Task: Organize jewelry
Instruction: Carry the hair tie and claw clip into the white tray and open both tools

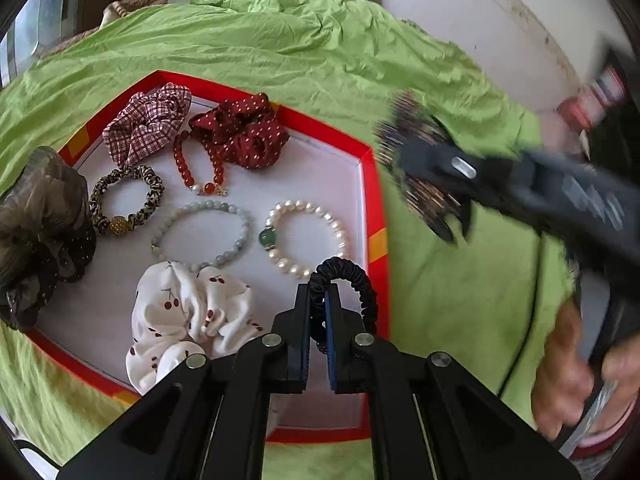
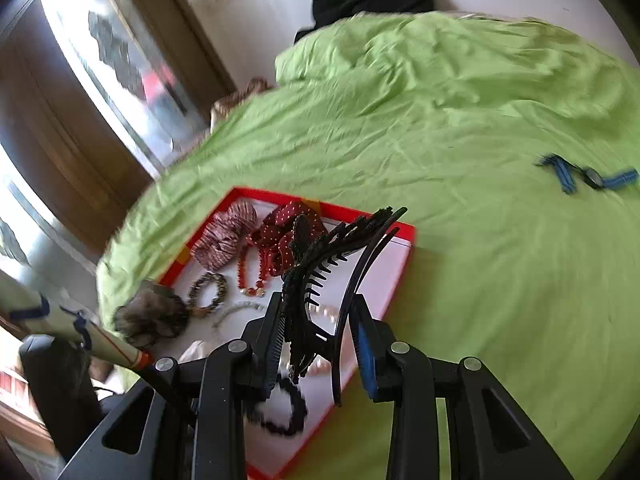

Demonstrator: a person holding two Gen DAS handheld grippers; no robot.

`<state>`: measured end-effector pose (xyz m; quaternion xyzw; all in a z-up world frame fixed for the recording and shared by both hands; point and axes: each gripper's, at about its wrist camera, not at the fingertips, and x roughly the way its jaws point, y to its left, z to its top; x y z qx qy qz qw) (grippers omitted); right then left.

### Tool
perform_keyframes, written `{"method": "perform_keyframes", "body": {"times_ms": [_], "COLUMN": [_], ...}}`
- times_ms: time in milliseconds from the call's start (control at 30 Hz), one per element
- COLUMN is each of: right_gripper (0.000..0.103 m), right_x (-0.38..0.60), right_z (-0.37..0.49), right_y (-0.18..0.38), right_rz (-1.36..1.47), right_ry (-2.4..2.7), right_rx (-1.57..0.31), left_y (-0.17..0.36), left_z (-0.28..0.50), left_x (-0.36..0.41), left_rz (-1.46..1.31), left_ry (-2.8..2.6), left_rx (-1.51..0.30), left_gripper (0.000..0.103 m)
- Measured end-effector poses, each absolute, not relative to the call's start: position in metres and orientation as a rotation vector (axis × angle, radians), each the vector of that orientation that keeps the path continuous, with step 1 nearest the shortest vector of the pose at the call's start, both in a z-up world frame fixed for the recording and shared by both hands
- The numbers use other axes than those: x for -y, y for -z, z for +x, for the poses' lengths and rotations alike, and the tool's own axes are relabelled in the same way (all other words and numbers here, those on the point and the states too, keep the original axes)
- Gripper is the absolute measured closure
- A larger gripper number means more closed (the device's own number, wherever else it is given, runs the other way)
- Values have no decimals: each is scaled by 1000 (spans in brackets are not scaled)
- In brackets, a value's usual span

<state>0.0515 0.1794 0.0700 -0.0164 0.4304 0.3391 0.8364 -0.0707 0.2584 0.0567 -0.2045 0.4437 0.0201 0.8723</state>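
A black hair tie (image 1: 352, 280) is pinched between the nearly closed jaws of the left gripper (image 1: 318, 308), right at the near right corner of the red-rimmed tray (image 1: 374, 196). A black hair claw clip (image 2: 320, 280) is clamped in the right gripper (image 2: 316, 344), its jaws part-closed on the clip, and is carried above the tray's right edge; in the left view the same clip is blurred, so it looks to be moving. Step judged: placing the 2 black hair items into the tray. The next move calls for lowering the tie onto bare tray floor by the corner and parting the jaws, then setting the clip on free space without sweeping the beads.

Tray contents, near to far from the left gripper: a white cherry-print scrunchie (image 1: 188, 312) just left of the fingers; ahead, a pearl bracelet (image 1: 306, 236) with 1 green bead and a pale green bead bracelet (image 1: 204, 232); further, a leopard-print hair tie (image 1: 128, 200) and a red bead bracelet (image 1: 200, 168); at the far rim, a checked scrunchie (image 1: 148, 124) and a dark red dotted scrunchie (image 1: 244, 132). A brown sheer scrunchie (image 1: 40, 224) overlaps the left rim. The tray lies on a green bedsheet (image 1: 280, 40). A blue item (image 2: 584, 174) lies on the sheet well right of the right gripper; its type cannot be told.
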Motion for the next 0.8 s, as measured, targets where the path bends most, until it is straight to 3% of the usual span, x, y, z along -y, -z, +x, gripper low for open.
{"method": "perform_keyframes", "body": {"times_ms": [467, 533, 600, 667, 800], "right_gripper": [66, 63, 52, 48, 46], "right_x": [-230, -230, -227, -226, -215], "right_z": [104, 106, 106, 103, 93], "right_y": [-20, -21, -26, -33, -51], "right_rz": [-173, -153, -133, -131, -120], "right_ry": [-622, -614, -606, -601, -597], "right_rx": [-996, -999, -995, -978, -950], "left_y": [-44, -46, -48, -52, -58], "left_z": [-73, -74, -78, -80, -87], "left_x": [-245, -246, -246, -245, -246], "left_rz": [-312, -317, -323, -328, -341], "left_ry": [-4, -2, 1, 2, 9], "left_rx": [-918, -911, -895, -876, -840], "left_gripper": [95, 90, 72, 64, 53]}}
